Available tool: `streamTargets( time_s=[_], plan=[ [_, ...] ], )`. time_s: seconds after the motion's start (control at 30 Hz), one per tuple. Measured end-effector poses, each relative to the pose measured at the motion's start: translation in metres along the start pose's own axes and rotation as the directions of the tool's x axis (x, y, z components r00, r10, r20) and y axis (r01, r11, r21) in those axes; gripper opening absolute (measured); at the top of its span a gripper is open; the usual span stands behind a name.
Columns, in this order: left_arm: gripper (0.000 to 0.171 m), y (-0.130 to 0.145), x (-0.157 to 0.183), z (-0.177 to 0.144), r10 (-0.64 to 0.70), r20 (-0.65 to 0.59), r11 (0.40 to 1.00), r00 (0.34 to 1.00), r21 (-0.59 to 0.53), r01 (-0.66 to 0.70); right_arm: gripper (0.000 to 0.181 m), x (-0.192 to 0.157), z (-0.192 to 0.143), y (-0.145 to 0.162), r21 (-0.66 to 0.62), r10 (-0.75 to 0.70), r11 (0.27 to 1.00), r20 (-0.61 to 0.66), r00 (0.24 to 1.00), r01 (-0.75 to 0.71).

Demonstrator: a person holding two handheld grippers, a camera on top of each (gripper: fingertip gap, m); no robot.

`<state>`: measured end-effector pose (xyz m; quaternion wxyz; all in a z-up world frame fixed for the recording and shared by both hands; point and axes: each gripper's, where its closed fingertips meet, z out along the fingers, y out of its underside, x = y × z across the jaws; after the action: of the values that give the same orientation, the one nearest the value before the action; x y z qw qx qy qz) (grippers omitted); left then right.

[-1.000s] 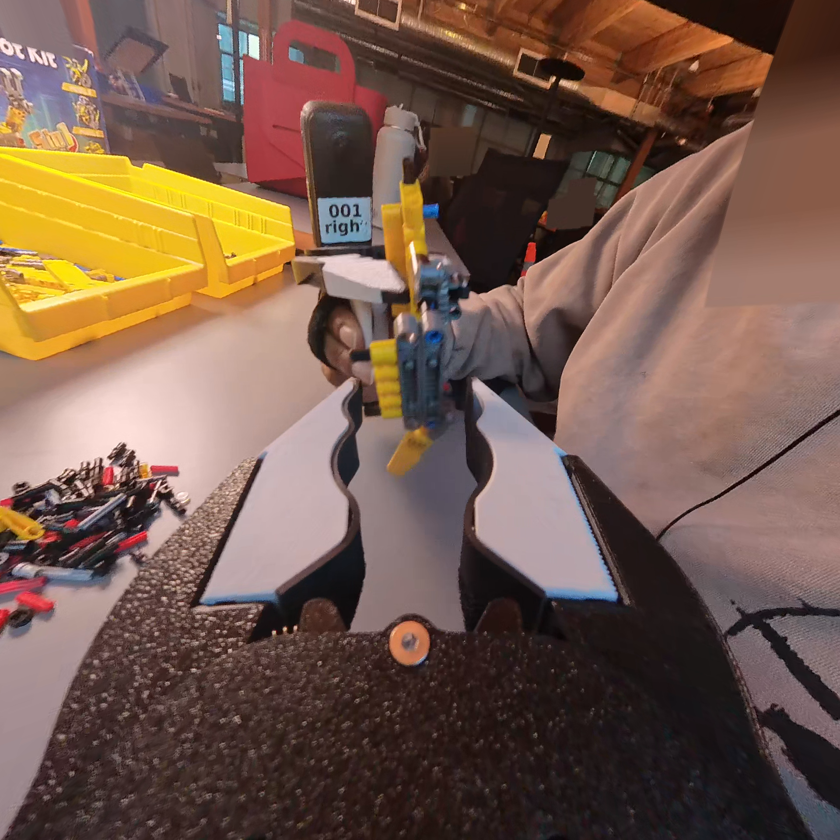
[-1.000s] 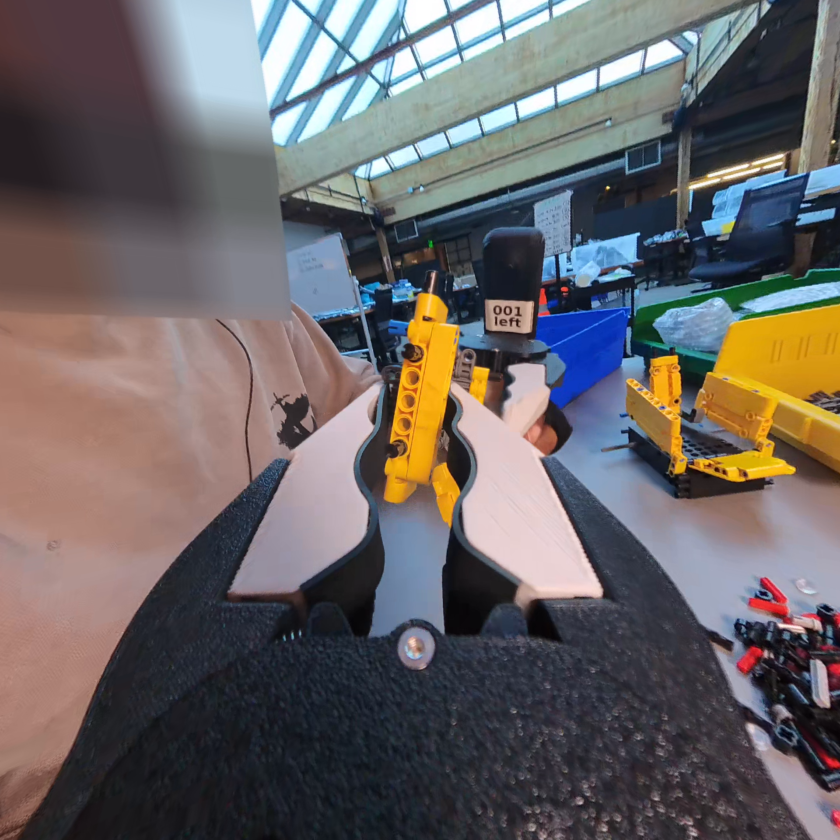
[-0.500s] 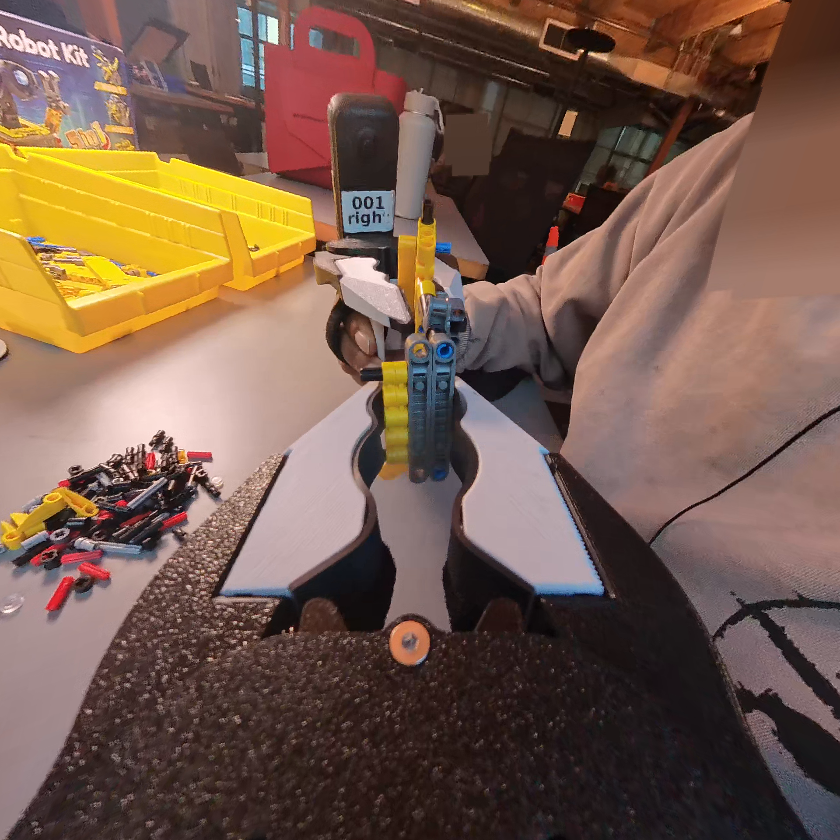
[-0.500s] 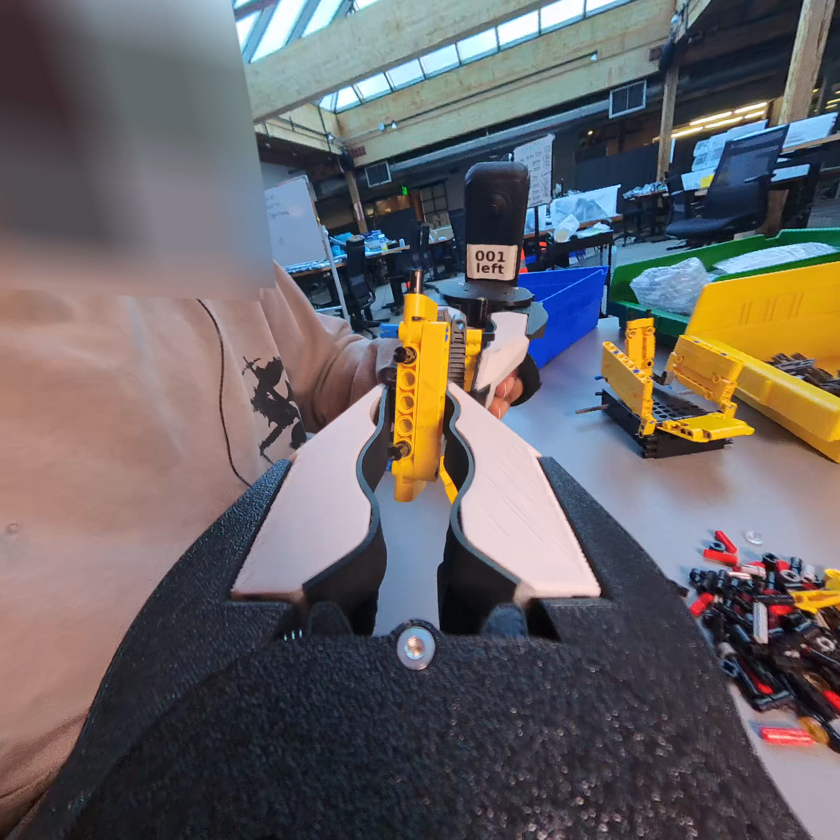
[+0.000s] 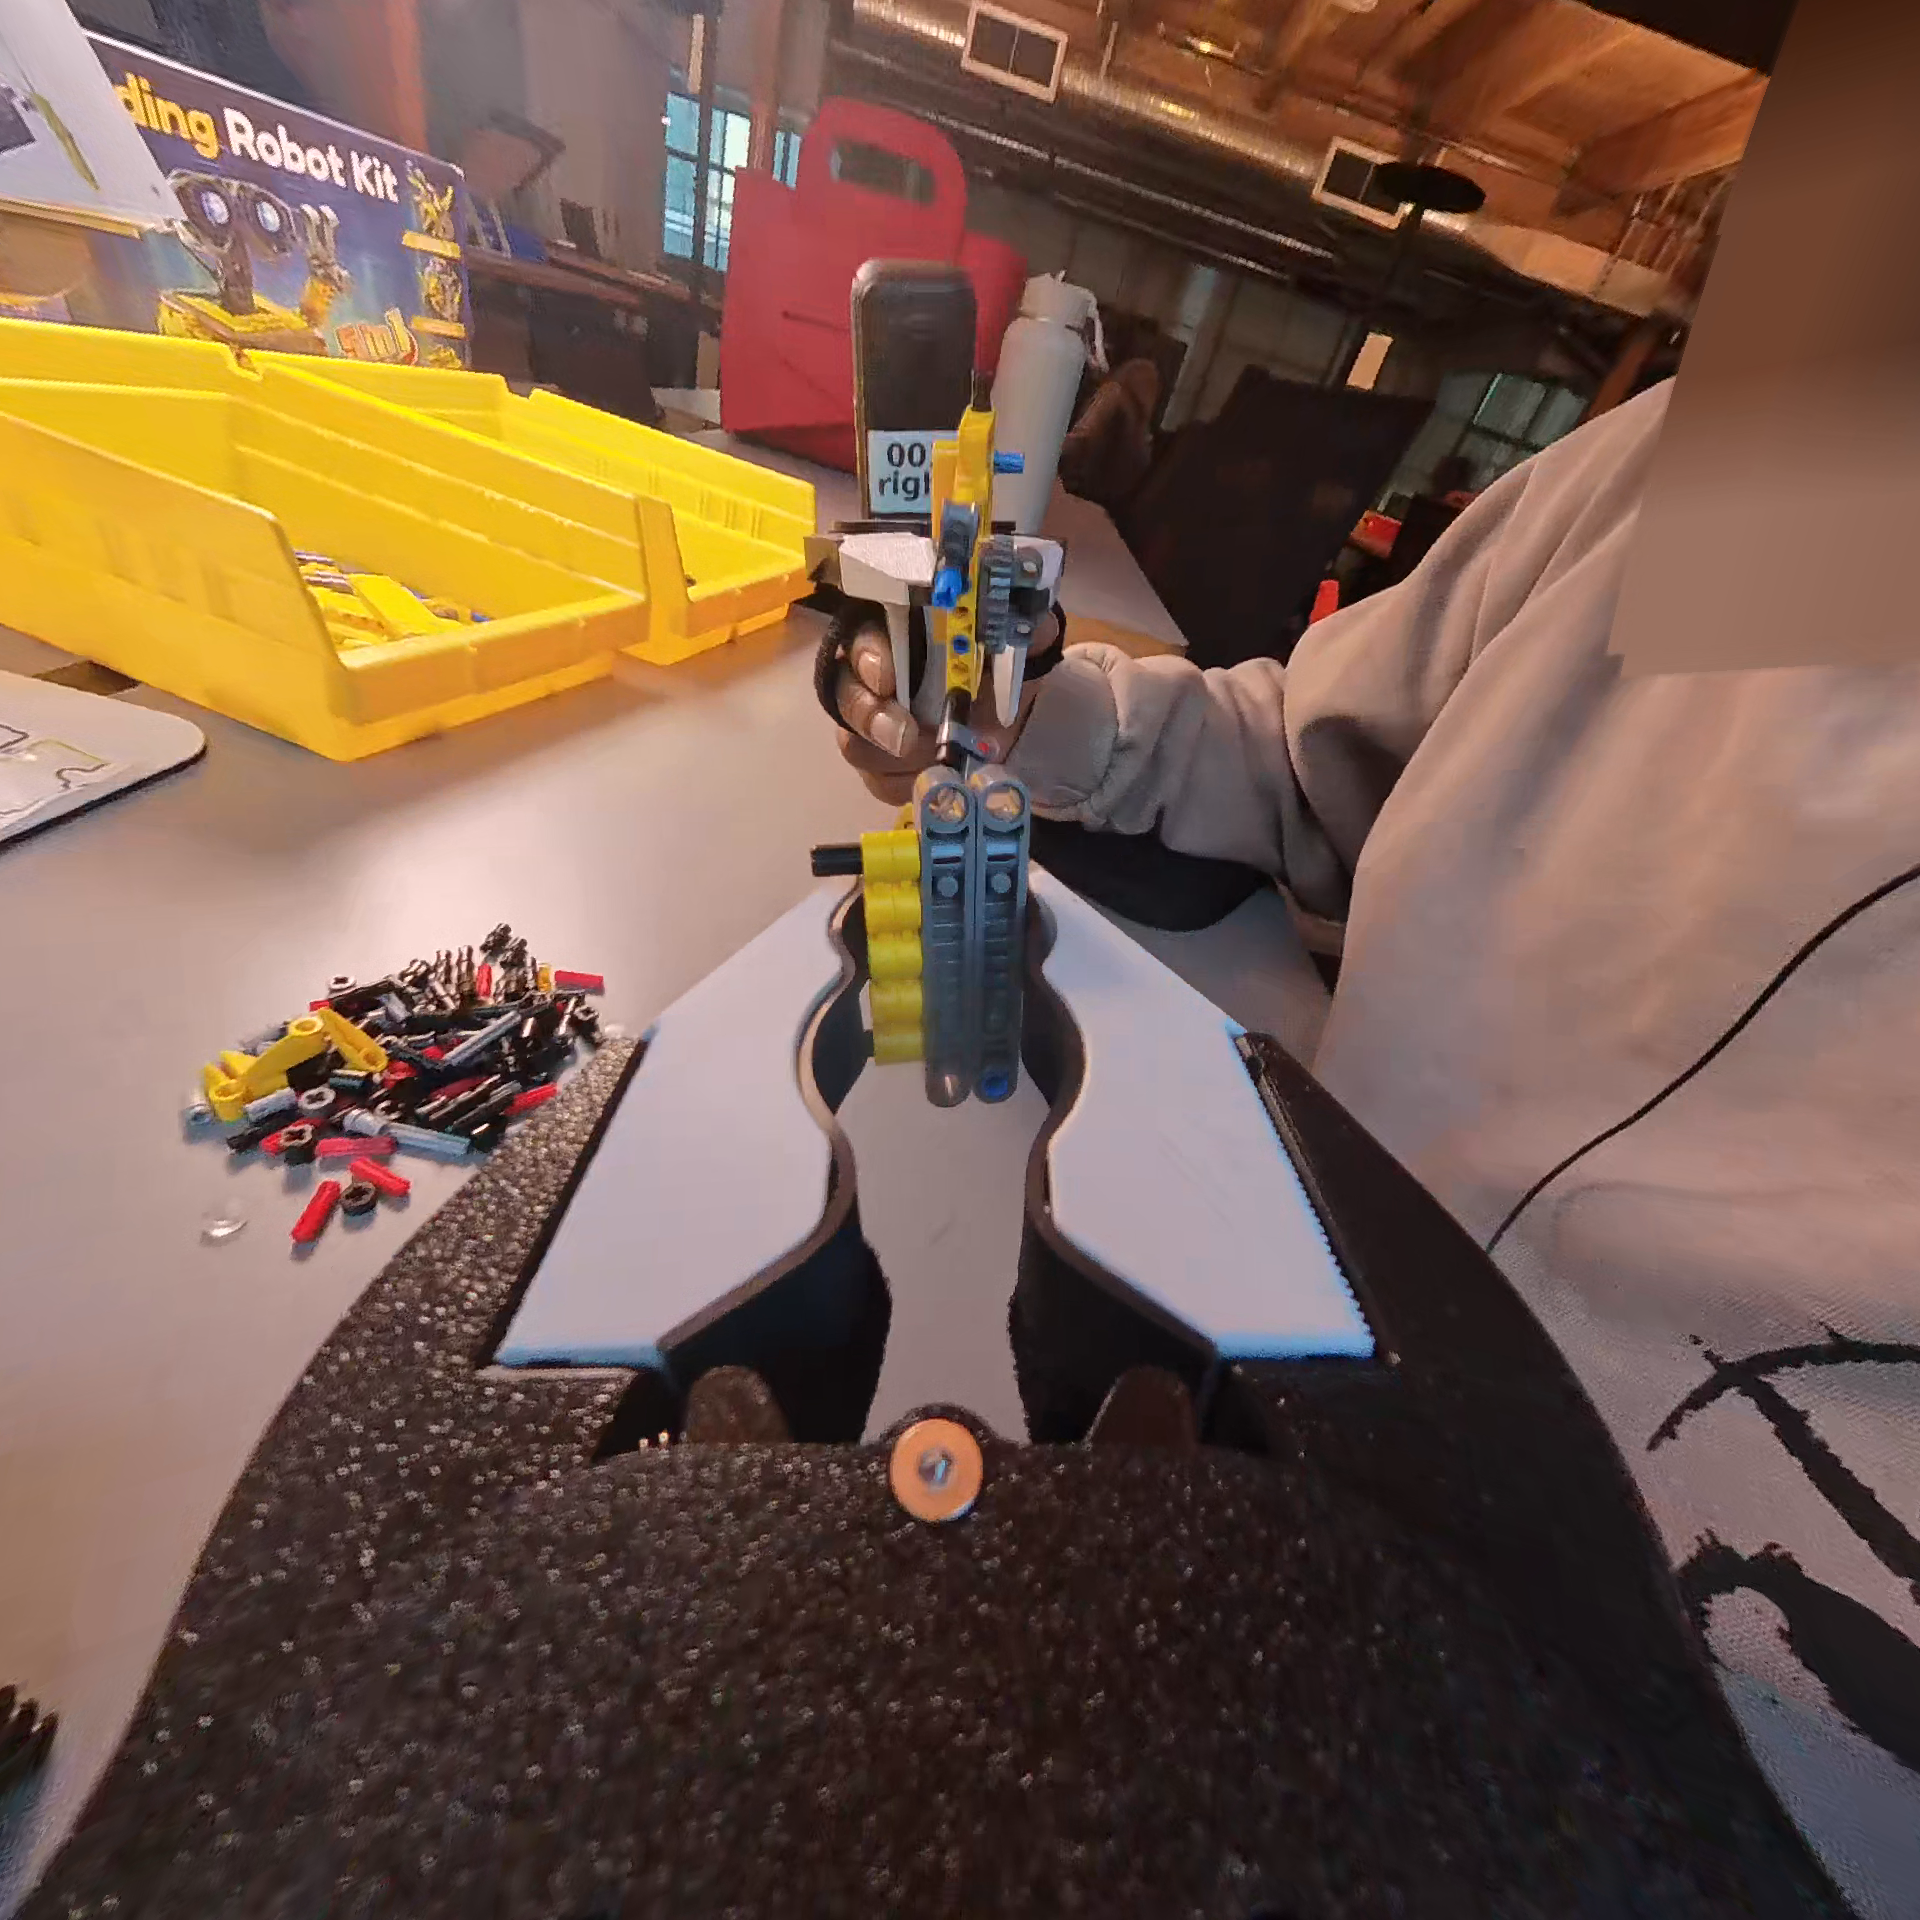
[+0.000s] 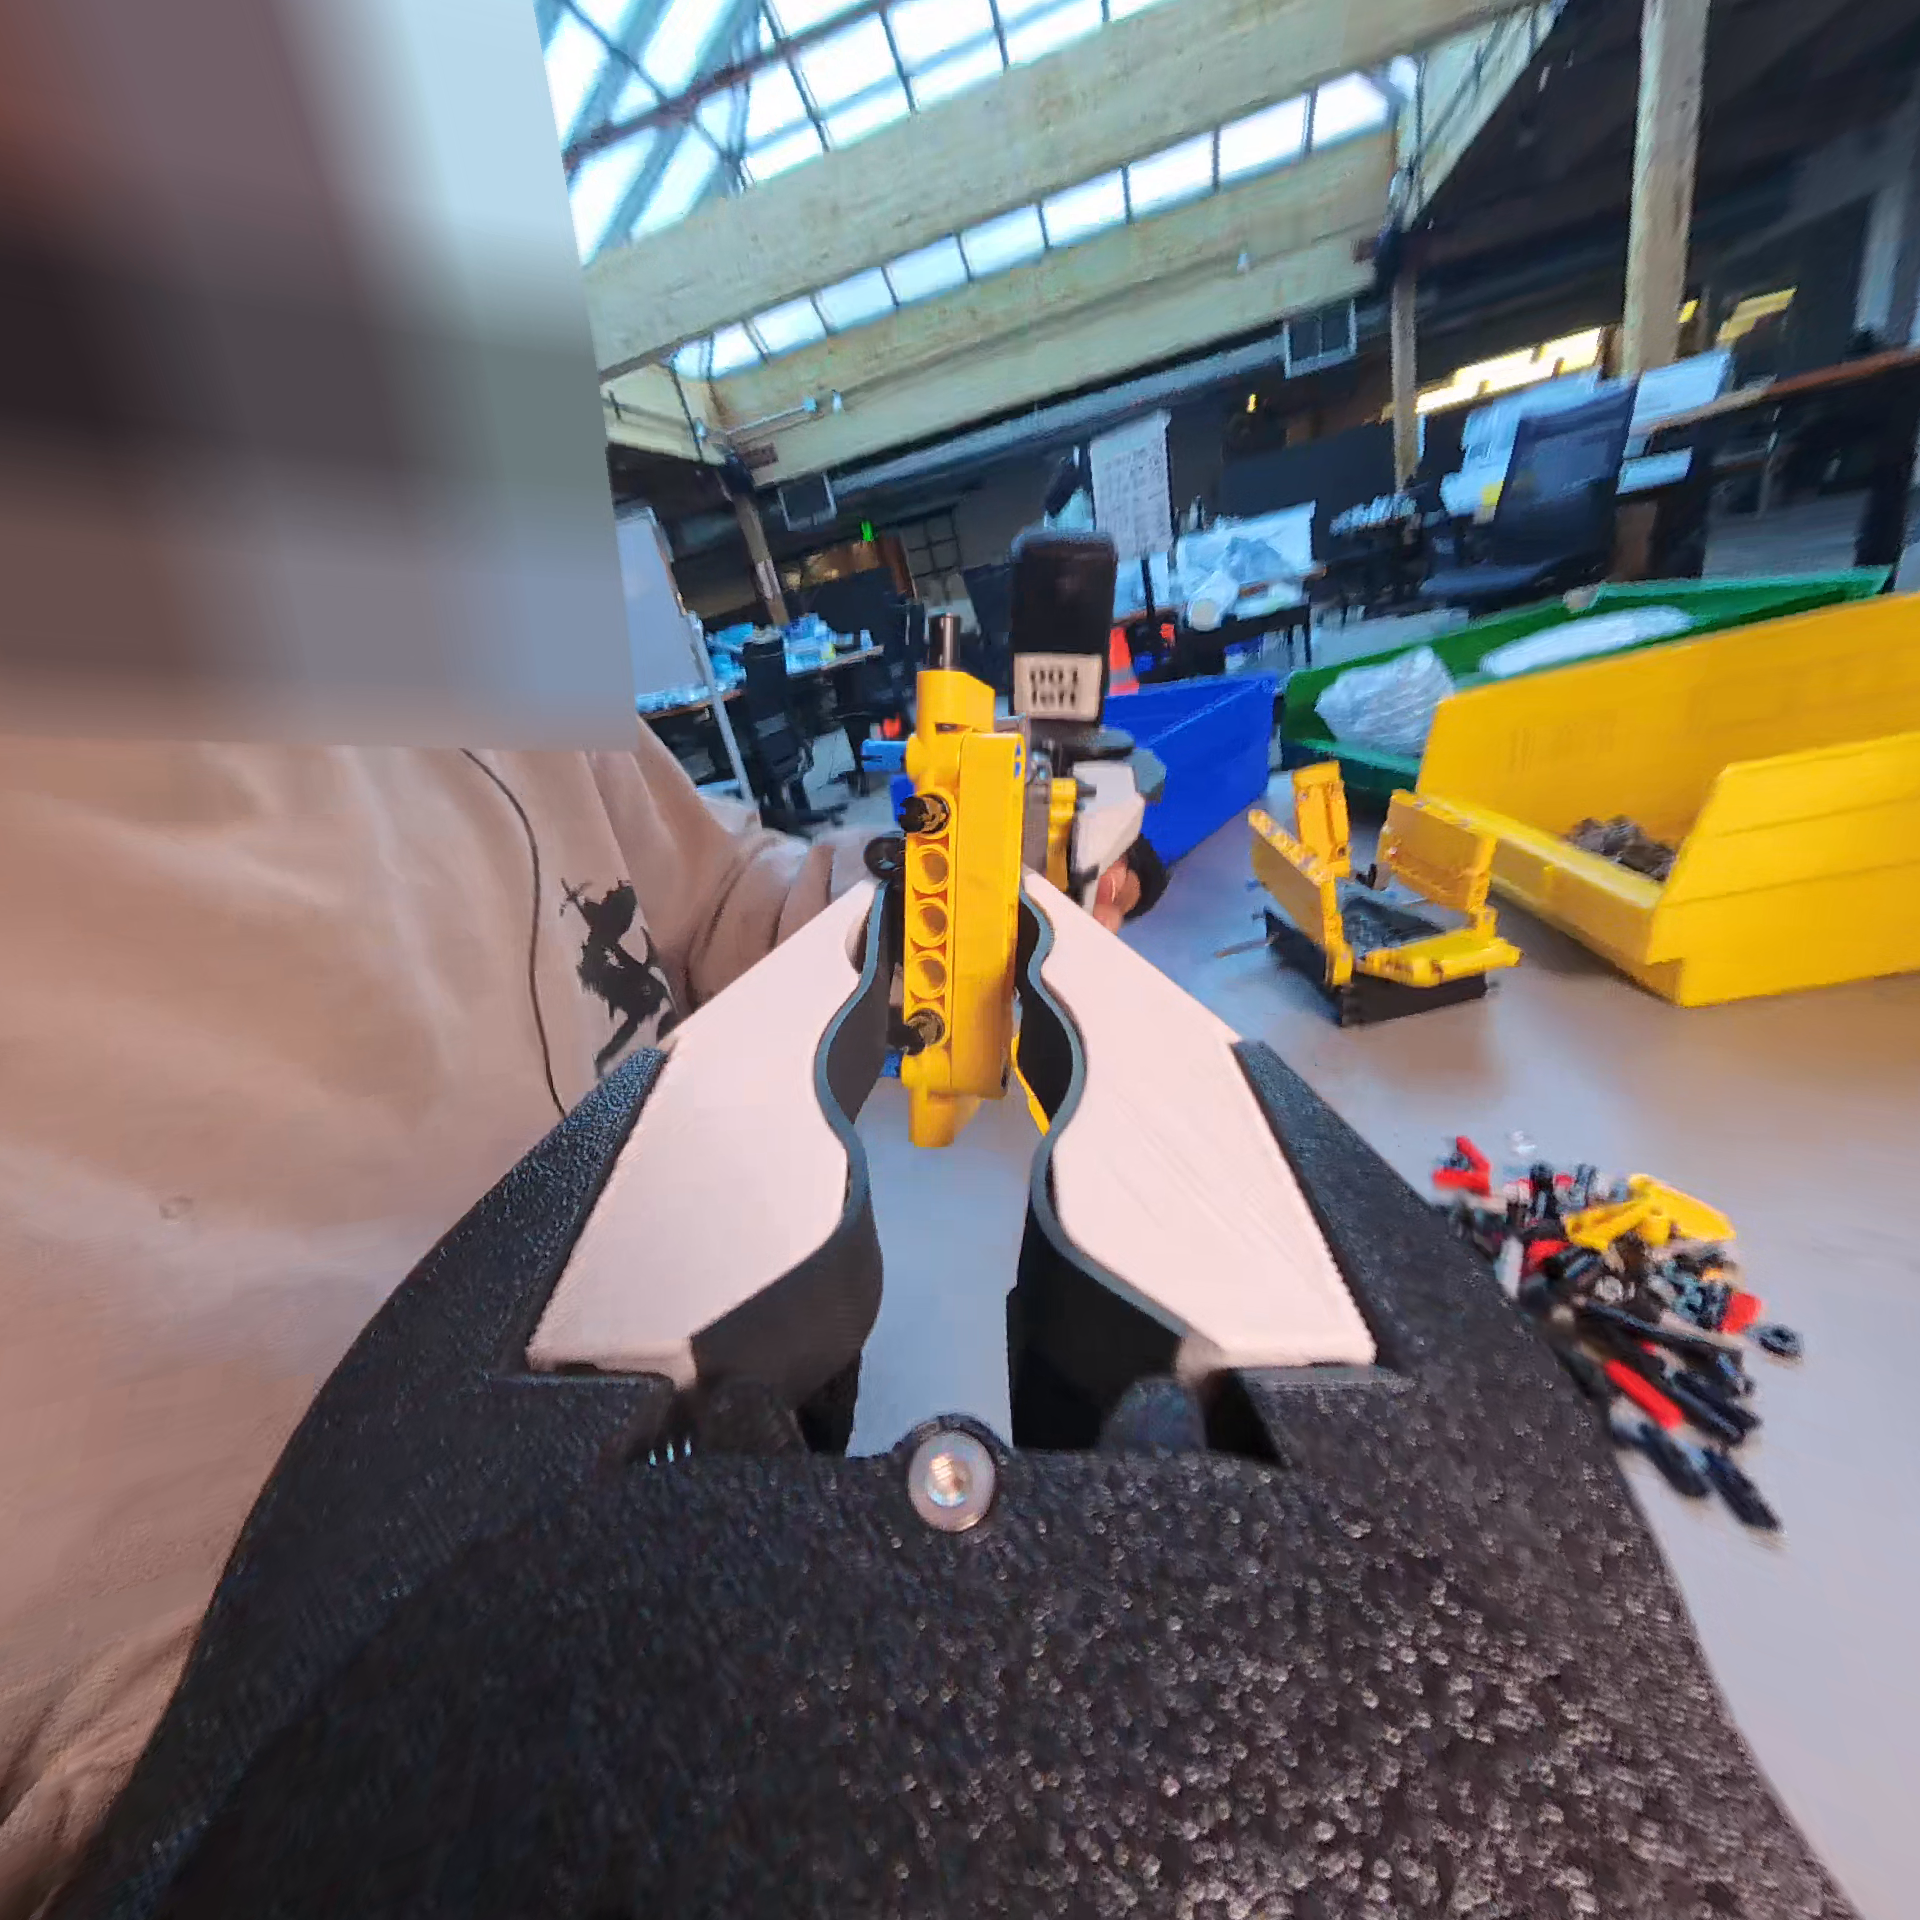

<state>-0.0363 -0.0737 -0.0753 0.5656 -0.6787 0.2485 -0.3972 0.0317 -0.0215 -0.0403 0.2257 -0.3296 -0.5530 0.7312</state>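
My left gripper [image 5: 945, 920] is shut on a grey and yellow beam assembly [image 5: 971, 966], held upright above the grey table [image 5: 520, 873]. My right gripper [image 6: 956, 904] is shut on a yellow beam piece with black pins [image 6: 961, 935], also upright. The two grippers face each other closely. The right gripper [image 5: 956, 665] shows in the left wrist view just behind the grey beams, with a thin dark rod [image 5: 951, 727] between the two pieces. I cannot tell if the pieces are joined. A white finger [image 6: 1103, 821] of the left gripper shows behind the yellow piece.
A pile of small black, red and yellow parts [image 5: 405, 1070] lies on the table and shows in the right wrist view [image 6: 1621, 1278]. Yellow bins [image 5: 416, 582] [image 6: 1714, 831], a partly built yellow and black model [image 6: 1371, 935], a blue bin [image 6: 1195, 748], a red bag [image 5: 831, 260]. The person's sweatshirt [image 5: 1558, 831] is close. There is about 10 cm between the tips of the two grippers.
My left gripper was open a second ago and has shut on the grey and yellow beams. The right gripper stayed shut on the yellow piece. Both views have shifted slightly.
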Motion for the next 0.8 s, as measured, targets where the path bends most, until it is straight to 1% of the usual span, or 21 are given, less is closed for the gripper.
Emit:
streamTargets(
  time_s=[0.03,0.1,0.17,0.2,0.3,0.4,0.5,0.6,0.63,0.67,0.7,0.73,0.8],
  plan=[
    [0.024,0.004,-0.003,0.0,0.004,0.015,1.0,1.0,-0.021,-0.004,0.019,0.003,0.001,0.01,-0.06,0.006,0.998,-0.011,1.0,-0.007],
    [0.024,0.012,-0.007,0.002,0.037,0.051,0.997,0.998,-0.069,-0.033,0.019,0.009,0.002,0.039,-0.225,-0.039,0.974,-0.049,0.998,0.027],
    [0.024,0.021,-0.011,0.005,0.11,0.093,0.986,0.99,-0.135,-0.097,0.02,0.014,0.001,0.072,-0.421,-0.146,0.902,-0.081,0.986,0.098],
    [0.024,0.027,-0.013,0.007,0.16,0.115,0.974,0.98,-0.178,-0.138,0.02,0.013,0.002,0.081,-0.478,-0.193,0.868,-0.072,0.979,0.136],
    [0.025,0.046,-0.021,0.011,0.301,0.163,0.918,0.94,-0.315,-0.239,0.02,0.014,0.003,0.089,-0.562,-0.299,0.799,-0.064,0.952,0.213],
    [0.025,0.059,-0.026,0.014,0.382,0.177,0.868,0.907,-0.404,-0.287,0.02,0.018,-0.002,0.099,-0.656,-0.434,0.69,-0.036,0.9,0.306],
    [0.025,0.067,-0.031,0.014,0.418,0.187,0.839,0.889,-0.454,-0.299,0.02,0.018,-0.002,0.108,-0.705,-0.501,0.611,0.006,0.865,0.359],
    [0.025,0.071,-0.037,0.011,0.443,0.2,0.818,0.874,-0.489,-0.302,0.023,0.019,-0.01,0.125,-0.774,-0.528,0.509,0.063,0.847,0.376],
    [0.025,0.072,-0.037,0.011,0.447,0.201,0.814,0.872,-0.495,-0.304,0.028,0.017,-0.012,0.131,-0.79,-0.511,0.492,0.077,0.856,0.365],
    [0.025,0.073,-0.037,0.011,0.45,0.199,0.811,0.871,-0.498,-0.305,0.044,0.013,-0.012,0.137,-0.806,-0.478,0.484,0.082,0.875,0.34],
    [0.025,0.073,-0.037,0.011,0.453,0.197,0.809,0.869,-0.501,-0.308,0.064,0.007,-0.012,0.142,-0.814,-0.417,0.498,0.077,0.905,0.299],
    [0.025,0.074,-0.037,0.011,0.459,0.194,0.804,0.867,-0.505,-0.313,0.077,0.0,-0.01,0.143,-0.812,-0.351,0.525,0.065,0.934,0.254],
    [0.025,0.075,-0.036,0.012,0.484,0.188,0.788,0.855,-0.519,-0.332,0.09,-0.014,-0.002,0.134,-0.763,-0.257,0.609,0.065,0.964,0.214]
  ],
)
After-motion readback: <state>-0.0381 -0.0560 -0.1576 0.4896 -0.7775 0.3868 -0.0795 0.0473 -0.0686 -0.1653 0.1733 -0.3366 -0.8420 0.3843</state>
